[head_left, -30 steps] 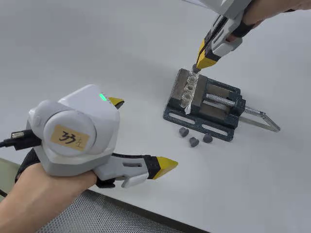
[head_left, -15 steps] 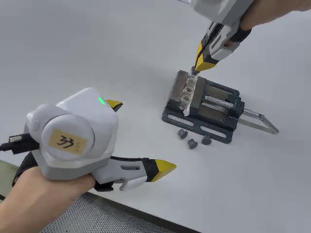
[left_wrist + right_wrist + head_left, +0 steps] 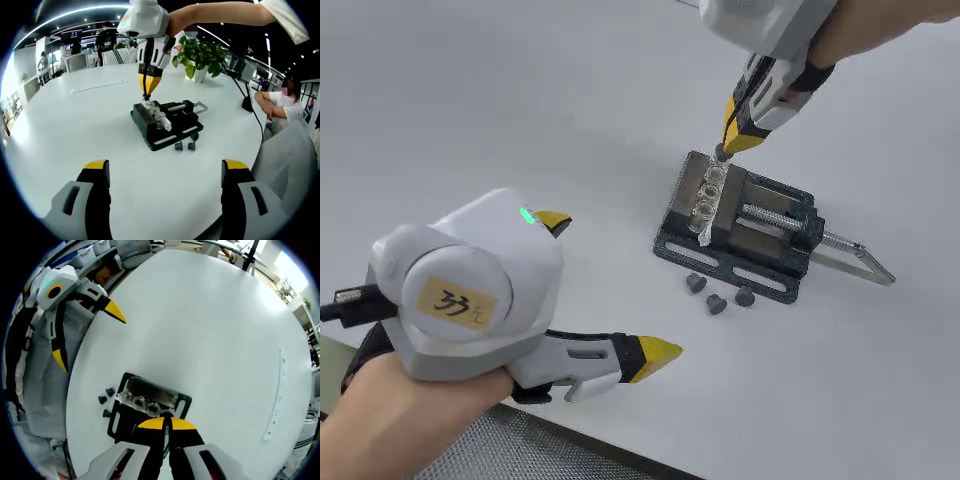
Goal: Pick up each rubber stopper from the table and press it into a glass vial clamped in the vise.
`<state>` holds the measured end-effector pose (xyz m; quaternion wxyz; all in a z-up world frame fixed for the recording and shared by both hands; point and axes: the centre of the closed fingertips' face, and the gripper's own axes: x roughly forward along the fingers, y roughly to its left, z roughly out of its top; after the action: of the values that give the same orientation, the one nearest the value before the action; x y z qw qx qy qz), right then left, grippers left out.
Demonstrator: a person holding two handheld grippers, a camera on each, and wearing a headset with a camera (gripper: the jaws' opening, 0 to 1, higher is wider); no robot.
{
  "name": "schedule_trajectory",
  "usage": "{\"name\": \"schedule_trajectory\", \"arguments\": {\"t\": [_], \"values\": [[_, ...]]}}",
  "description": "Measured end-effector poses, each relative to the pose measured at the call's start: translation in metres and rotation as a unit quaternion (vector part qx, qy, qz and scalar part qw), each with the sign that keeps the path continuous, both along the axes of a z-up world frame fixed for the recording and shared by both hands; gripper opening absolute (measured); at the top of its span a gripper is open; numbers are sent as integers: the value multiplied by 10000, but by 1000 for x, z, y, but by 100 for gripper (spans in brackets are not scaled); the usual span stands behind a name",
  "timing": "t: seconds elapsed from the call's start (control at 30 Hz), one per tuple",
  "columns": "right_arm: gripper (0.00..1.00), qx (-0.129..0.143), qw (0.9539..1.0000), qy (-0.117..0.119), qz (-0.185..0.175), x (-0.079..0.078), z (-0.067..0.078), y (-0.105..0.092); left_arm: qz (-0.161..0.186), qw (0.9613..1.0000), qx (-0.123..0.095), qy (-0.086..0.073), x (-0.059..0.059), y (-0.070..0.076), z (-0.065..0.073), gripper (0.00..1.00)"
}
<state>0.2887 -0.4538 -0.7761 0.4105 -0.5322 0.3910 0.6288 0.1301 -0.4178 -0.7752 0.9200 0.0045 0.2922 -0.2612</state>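
A black vise stands on the white table and clamps three glass vials in a row. My right gripper points down at the far vial, shut on a dark rubber stopper that sits at the vial's mouth. Three more grey stoppers lie on the table just in front of the vise. Near the table's front edge my left gripper is held wide open with nothing in it. The left gripper view shows the vise and the right gripper above it.
The white round table spreads wide to the left and behind the vise. A mesh chair seat lies below the table's front edge. Across the table stand a potted plant and a black lamp, with people seated around.
My right gripper has come down slightly with the stopper onto the far vial. The left gripper has stayed open in the same place.
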Motion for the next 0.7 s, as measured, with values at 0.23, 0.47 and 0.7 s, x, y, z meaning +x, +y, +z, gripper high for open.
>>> {"name": "schedule_trajectory", "arguments": {"t": [0.23, 0.47, 0.7], "values": [[0, -3, 10000, -29, -47, -5, 1, -3, 10, 10000, 11, 19, 0, 0, -1, 91], [0, -59, 10000, -59, 22, -17, 5, -6, 38, 10000, -24, 18, 1, 1, -2, 91], [0, -100, 9999, -42, -87, -22, 8, -7, 38, 10000, -23, 26, 1, 1, -3, 91]]}}
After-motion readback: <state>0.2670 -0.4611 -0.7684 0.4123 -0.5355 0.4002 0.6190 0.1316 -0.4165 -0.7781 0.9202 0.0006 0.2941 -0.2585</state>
